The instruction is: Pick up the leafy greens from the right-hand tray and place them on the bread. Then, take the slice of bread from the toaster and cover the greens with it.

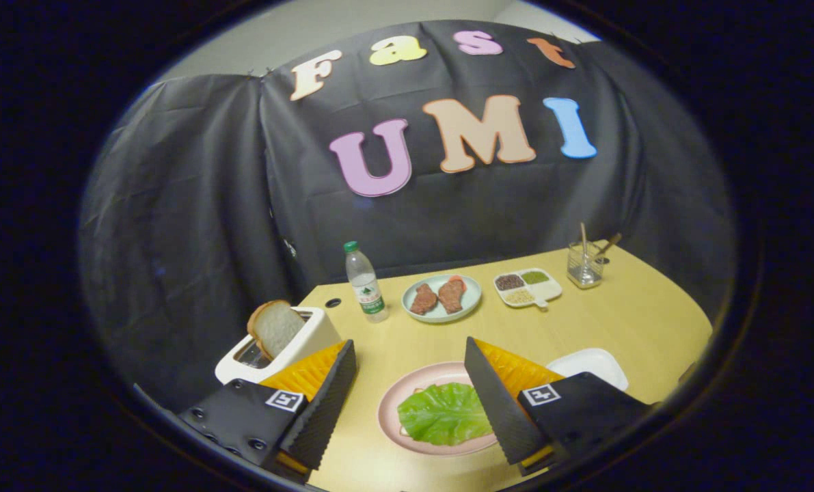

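We held the tongs (410, 383) apart and empty above the leafy greens (444, 412) lying on the pink plate (387, 410); the bread slice (275, 328), upright in the toaster (314, 336) at near left, risked crumbling under a hard pinch.

bottle (365, 281) label unreadable, no other text

Dim, even overhead light; soft shadows, sharp centre, fisheye bending toward the edges.
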Motion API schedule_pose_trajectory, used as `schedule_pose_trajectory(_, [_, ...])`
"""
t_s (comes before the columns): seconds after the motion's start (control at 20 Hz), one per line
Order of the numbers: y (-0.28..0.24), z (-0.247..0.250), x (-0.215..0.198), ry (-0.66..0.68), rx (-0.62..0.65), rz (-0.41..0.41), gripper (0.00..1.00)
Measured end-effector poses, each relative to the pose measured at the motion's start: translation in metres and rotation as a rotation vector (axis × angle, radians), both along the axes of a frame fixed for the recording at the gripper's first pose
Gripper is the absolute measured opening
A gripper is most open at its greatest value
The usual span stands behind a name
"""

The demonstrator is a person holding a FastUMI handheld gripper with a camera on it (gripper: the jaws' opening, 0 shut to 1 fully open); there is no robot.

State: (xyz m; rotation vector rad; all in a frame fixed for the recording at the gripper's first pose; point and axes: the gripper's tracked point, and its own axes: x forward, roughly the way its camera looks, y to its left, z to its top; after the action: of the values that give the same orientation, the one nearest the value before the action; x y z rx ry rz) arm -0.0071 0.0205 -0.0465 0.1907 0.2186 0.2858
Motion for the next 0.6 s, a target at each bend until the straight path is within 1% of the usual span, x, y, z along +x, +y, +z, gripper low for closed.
schedule_pose_trajectory(0.1, [0.025,0.012,-0.001,0.004,-0.039,0.01,0.99])
schedule_pose_trajectory(0.25, [0.062,0.023,-0.007,0.053,-0.104,0.03,0.99])
schedule_pose_trajectory(0.5, [0.126,0.053,-0.007,0.059,-0.239,0.069,0.99])
schedule_pose_trajectory(0.6, [0.154,0.05,-0.004,0.099,-0.262,0.083,1.0])
